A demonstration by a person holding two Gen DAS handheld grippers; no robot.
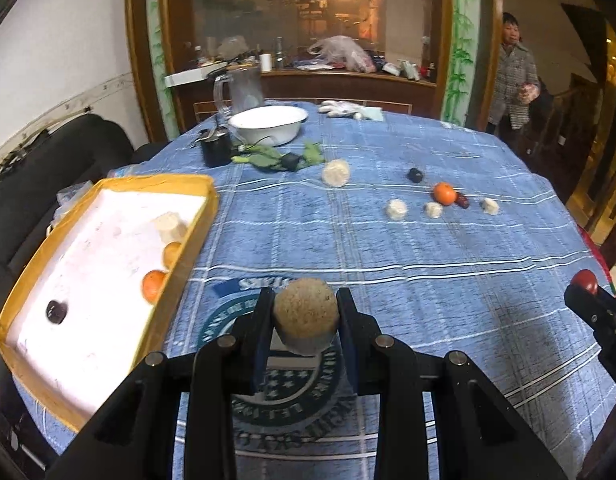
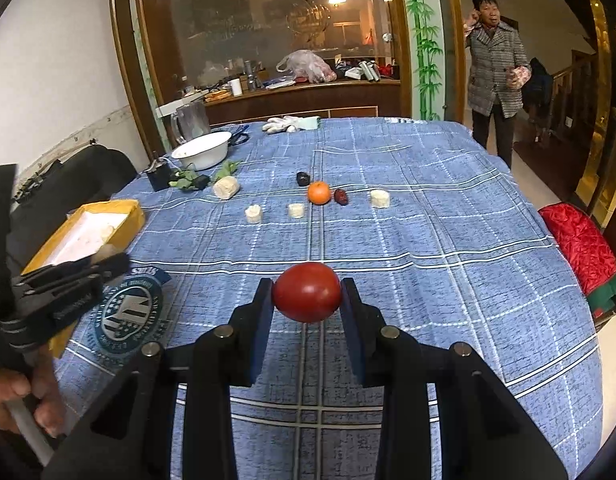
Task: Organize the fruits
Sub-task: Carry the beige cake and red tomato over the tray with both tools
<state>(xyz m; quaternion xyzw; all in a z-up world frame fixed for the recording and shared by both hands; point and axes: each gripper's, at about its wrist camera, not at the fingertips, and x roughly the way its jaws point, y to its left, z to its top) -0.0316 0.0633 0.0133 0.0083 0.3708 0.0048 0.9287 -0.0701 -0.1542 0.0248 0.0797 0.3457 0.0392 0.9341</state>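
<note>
Over a blue plaid tablecloth (image 2: 428, 240), left tool (image 1: 305, 312) pinches a corn piece (image 1: 305, 314), right tool (image 2: 307, 294) a tomato (image 2: 307, 292).

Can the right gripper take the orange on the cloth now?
Probably not yet. The right gripper is already shut on a red tomato. The path over the cloth to the orange looks free.

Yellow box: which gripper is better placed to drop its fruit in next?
Left. The left gripper, holding the brown fruit, is right beside the yellow box; the right gripper with its tomato is farther off.
</note>
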